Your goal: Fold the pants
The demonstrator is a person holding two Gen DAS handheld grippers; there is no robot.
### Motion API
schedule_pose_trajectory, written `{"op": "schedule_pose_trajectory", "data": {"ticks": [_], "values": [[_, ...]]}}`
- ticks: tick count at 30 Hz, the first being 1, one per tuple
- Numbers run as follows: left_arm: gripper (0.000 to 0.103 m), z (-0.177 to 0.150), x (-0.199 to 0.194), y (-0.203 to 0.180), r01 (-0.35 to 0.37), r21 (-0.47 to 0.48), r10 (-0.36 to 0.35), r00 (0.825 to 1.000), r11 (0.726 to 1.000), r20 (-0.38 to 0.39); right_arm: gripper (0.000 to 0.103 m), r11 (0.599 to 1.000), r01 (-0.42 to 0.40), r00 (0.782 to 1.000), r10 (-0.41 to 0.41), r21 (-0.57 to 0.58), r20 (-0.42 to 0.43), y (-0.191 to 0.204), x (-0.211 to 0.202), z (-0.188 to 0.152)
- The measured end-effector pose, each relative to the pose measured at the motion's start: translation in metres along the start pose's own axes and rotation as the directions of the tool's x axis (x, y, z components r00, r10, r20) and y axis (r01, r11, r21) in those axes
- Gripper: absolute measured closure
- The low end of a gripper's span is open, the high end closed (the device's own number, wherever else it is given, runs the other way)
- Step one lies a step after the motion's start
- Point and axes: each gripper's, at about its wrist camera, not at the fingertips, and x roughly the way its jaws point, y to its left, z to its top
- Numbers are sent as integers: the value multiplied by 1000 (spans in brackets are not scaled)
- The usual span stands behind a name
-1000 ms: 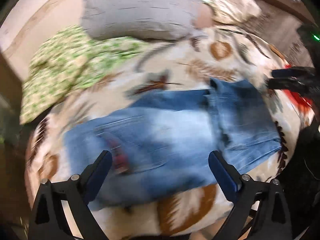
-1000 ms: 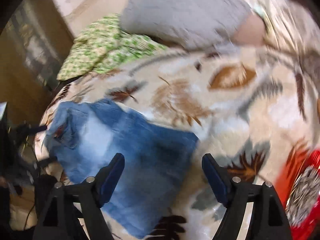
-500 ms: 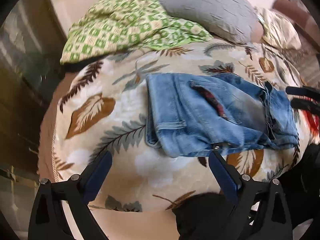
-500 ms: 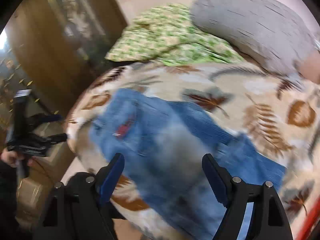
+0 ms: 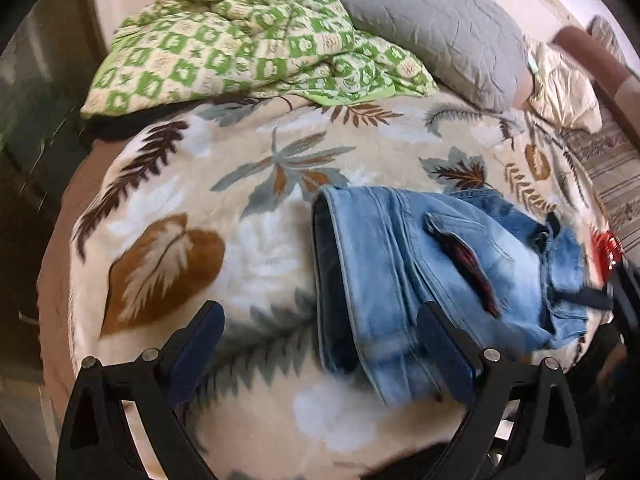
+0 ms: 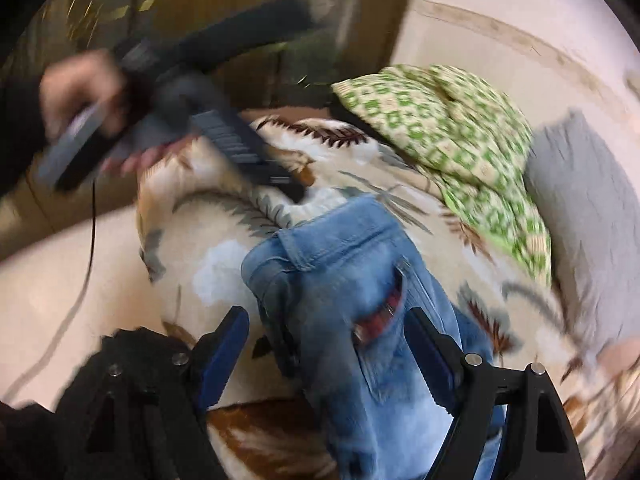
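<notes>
Now jeans (image 5: pixel 432 272) lie folded on the bed (image 5: pixel 256 240), near its front edge. Left tongs (image 5: pixel 320 344) gape wide, empty, hovering beside the fold; right tongs (image 6: pixel 328 344) also spread, empty, straddling the denim. Next: pinch both layers at one end, lift evenly, lay flat.

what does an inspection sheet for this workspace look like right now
surface: bed with leaf-print blanket, mostly bare to the left of the jeans
job's things: jeans folded into a compact stack, dark red pocket lining showing
clutter: green quilt and grey pillow at the head end, apart from the jeans
grippers: left gripper open, holding nothing; right gripper open above the jeans, holding nothing
cables: thin black cable hanging below the person's left hand
surroundings: wooden furniture beside the bed, blurred
</notes>
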Motion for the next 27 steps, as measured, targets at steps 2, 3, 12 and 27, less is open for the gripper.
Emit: {"op": "schedule_pose_trajectory", "data": {"ticks": [2, 3, 12, 27], "values": [[6, 11, 13, 3, 18, 0, -18, 1000, 1000, -11, 21, 999, 4, 1000, -5, -41, -25, 11, 16, 4], [6, 19, 21, 5, 40, -3, -40, 999, 999, -17, 21, 999, -3, 999, 2, -45, -39, 14, 24, 6], [6, 55, 76, -6, 147, 70, -140, 985, 987, -101, 21, 998, -45, 993, 40, -36, -115, 17, 70, 3], [92, 57, 98, -43, 209, 224, -166, 966, 952, -196, 74, 996, 36, 996, -29, 84, -80, -2, 104, -3]]}}
